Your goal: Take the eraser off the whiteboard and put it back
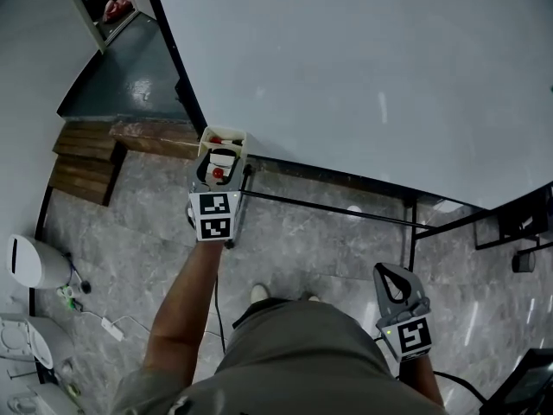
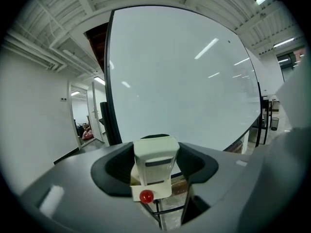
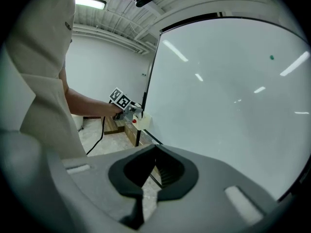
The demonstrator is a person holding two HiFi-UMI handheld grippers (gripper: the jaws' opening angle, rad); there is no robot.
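L gripper [image 2: 155,150]: jaws spread wide and clamped on a cream plastic box-shaped eraser [image 1: 226,145] w/ a small red knob; black pads hug both its sides.
Eraser spot: at the lower-left corner of the big white whiteboard w/ black frame [image 1: 363,76], just beside the frame's left edge. Can't tell if it touches the board face.
R gripper [image 3: 154,166]: jaws pressed together, nothing in them; held low by the person's right side, well apart from the eraser, pointing toward the board.
Left forearm [image 1: 186,309]: bare, stretched out to the board corner; a black cable runs beside it.
Under board: black metal stand bars [image 1: 346,210] cross between the two grippers.
Floor: grey marbled tile [image 1: 130,232].
Left of eraser: brown wooden planks [image 1: 86,167] stacked on the floor near the board's corner.
Far left: white rounded appliance [image 1: 34,262], w/ a white plug block and cord [image 1: 112,325] near it.
Upper left: an open doorway beyond dark flooring; details too small to tell.
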